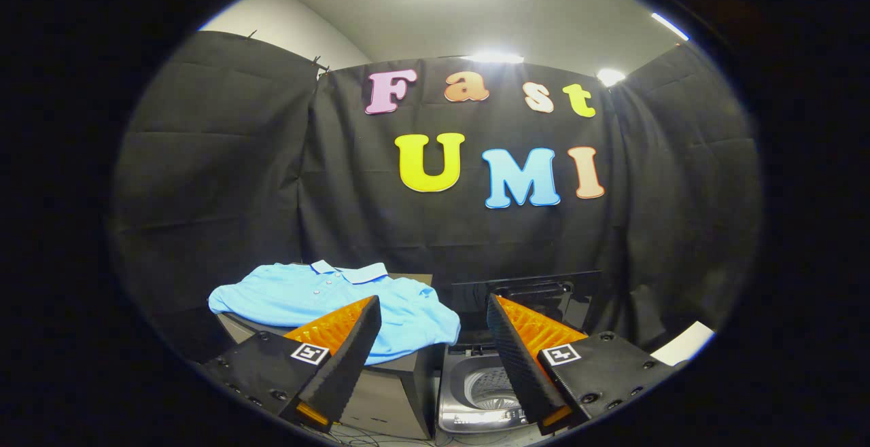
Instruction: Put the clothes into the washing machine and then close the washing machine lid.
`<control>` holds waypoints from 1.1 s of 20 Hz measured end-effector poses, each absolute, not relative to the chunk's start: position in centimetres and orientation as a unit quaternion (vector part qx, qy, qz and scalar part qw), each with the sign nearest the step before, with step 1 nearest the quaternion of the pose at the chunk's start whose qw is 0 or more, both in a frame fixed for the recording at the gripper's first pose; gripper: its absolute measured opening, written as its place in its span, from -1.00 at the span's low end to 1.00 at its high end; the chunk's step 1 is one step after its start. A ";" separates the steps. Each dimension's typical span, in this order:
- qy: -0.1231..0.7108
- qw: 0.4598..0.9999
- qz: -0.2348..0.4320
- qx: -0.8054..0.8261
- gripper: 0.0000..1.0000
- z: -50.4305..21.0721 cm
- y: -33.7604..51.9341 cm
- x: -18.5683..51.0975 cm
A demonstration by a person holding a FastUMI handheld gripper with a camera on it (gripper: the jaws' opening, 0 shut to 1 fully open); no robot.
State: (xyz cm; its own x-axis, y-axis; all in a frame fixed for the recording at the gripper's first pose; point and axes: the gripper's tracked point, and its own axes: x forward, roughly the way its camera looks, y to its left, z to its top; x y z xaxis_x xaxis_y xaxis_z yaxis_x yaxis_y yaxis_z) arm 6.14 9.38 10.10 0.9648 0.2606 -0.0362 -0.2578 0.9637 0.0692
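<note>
Beyond my open, empty claw point(431, 311) the blue polo shirt point(326, 301) lies untouched on the worktop point(397, 392) beside the washing machine point(479, 386), its lid point(537, 291) up, so I judge loading and closing both remain.

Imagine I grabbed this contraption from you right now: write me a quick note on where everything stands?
Tool: fingers spread open, holding nothing, raised above the work area.
Blue polo shirt: spread on a dark stand, just beyond the left finger, untouched.
Washing machine: low between the fingers, beside the stand; its lid stands up open and the drum is visible.
Done: nothing yet.
Left: grip the shirt, drop it into the drum, then swing the lid down shut.
</note>
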 end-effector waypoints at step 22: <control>0.158 0.935 0.316 -0.039 0.96 7.6 27.6 15.0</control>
State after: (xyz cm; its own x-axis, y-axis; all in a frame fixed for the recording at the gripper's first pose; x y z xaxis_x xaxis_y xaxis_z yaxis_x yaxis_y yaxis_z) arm 15.00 27.64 7.60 0.7498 0.5788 -0.3205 -0.6036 0.7968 0.0268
